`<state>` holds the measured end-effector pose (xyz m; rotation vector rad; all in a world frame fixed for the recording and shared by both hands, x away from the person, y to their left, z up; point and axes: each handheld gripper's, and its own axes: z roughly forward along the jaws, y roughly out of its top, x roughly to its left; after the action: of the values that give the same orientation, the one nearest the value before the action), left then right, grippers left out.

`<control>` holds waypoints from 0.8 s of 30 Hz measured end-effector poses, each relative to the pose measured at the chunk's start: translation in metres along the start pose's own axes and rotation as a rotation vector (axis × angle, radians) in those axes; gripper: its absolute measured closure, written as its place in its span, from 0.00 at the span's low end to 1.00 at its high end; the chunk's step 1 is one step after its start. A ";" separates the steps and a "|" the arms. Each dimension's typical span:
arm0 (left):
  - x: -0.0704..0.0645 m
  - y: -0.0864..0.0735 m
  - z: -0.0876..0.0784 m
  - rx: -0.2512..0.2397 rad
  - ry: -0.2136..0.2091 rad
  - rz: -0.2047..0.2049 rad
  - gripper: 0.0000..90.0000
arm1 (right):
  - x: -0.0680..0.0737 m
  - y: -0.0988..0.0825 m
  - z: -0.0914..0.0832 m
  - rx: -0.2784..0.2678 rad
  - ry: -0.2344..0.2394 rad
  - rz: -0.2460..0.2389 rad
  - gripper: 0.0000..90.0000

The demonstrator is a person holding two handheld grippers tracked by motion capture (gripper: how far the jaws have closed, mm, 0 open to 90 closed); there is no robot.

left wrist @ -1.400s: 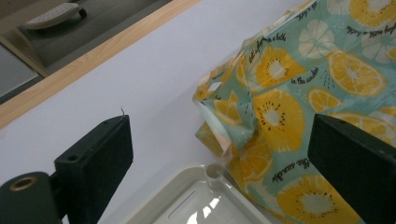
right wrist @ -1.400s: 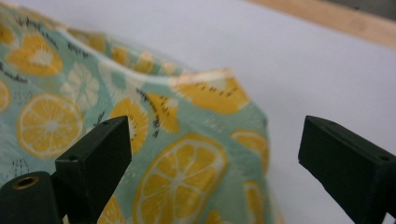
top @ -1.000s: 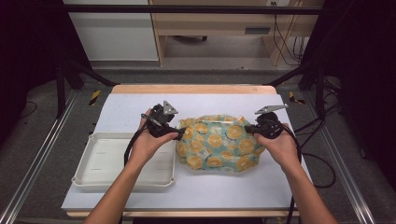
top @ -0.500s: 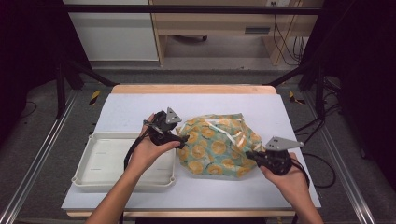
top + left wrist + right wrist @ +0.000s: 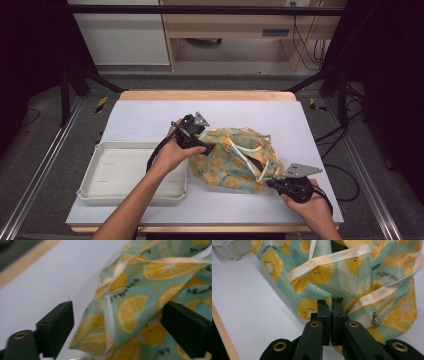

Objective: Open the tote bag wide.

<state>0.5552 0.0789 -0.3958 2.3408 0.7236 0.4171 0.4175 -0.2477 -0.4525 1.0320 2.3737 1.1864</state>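
Observation:
A teal cloth printed with lemon slices (image 5: 220,162) lies bunched on the white table top, its cream straps up. My left gripper (image 5: 206,146) is at the cloth's left edge; in the left gripper view its jaws (image 5: 119,315) stand wide, have just been closing a little, and the cloth (image 5: 140,290) lies between them without the pads pressing it. My right gripper (image 5: 271,183) is low at the cloth's near right corner. In the right gripper view it (image 5: 331,304) is shut on a fold of the cloth (image 5: 352,272).
A shallow white tray (image 5: 100,192) sits at the near left of the table, beside the left forearm. The table's wooden far edge (image 5: 210,95) and a metal frame rail (image 5: 45,165) border the work area. Cables trail off to the right.
My right gripper has swung from the cloth's far right side to the near right corner, pulling the cloth over so its straps show. The left gripper has shifted right onto the cloth's edge.

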 end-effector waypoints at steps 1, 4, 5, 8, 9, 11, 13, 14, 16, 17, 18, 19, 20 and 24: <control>0.000 0.000 0.000 0.000 0.000 0.000 0.22 | 0.000 0.000 0.000 0.000 0.000 0.000 0.99; -0.010 0.000 -0.004 -0.007 -0.027 0.051 0.47 | 0.000 -0.002 -0.001 -0.019 0.007 0.007 0.98; -0.013 -0.001 -0.006 -0.012 -0.033 0.053 0.55 | 0.000 -0.003 -0.001 -0.021 0.009 0.007 0.98; -0.021 -0.009 -0.017 -0.064 -0.052 0.030 0.89 | -0.002 -0.005 -0.003 -0.026 0.010 0.016 0.98; -0.021 -0.009 -0.017 -0.064 -0.052 0.030 0.92 | -0.002 -0.005 -0.003 -0.026 0.010 0.016 0.98; -0.028 -0.015 -0.027 -0.100 -0.047 0.037 0.95 | -0.003 -0.006 -0.005 -0.027 0.001 0.020 0.98; -0.040 -0.026 -0.041 -0.133 -0.051 0.042 0.95 | -0.002 -0.006 -0.008 -0.028 -0.003 0.022 0.96; -0.046 -0.032 -0.046 -0.137 -0.056 0.057 0.95 | -0.002 -0.006 -0.009 -0.030 -0.004 0.018 0.94; -0.057 -0.046 -0.053 -0.113 -0.044 0.090 0.95 | 0.000 -0.004 -0.013 -0.044 -0.004 0.010 0.79; -0.057 -0.046 -0.053 -0.113 -0.044 0.090 0.95 | 0.000 -0.004 -0.013 -0.044 -0.004 0.010 0.79; -0.061 -0.052 -0.055 -0.126 -0.047 0.088 0.96 | 0.002 0.001 -0.019 -0.055 -0.014 0.018 0.65; -0.061 -0.052 -0.055 -0.126 -0.047 0.088 0.96 | 0.002 0.001 -0.019 -0.055 -0.014 0.018 0.65; -0.062 -0.055 -0.056 -0.136 -0.048 0.086 0.97 | 0.005 0.008 -0.026 -0.070 -0.030 0.008 0.55; -0.065 -0.061 -0.057 -0.127 -0.033 0.109 0.97 | 0.005 0.018 -0.039 -0.082 -0.051 0.001 0.38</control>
<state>0.4534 0.1076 -0.4010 2.2679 0.5396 0.4574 0.4011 -0.2592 -0.4138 1.0246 2.2658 1.2323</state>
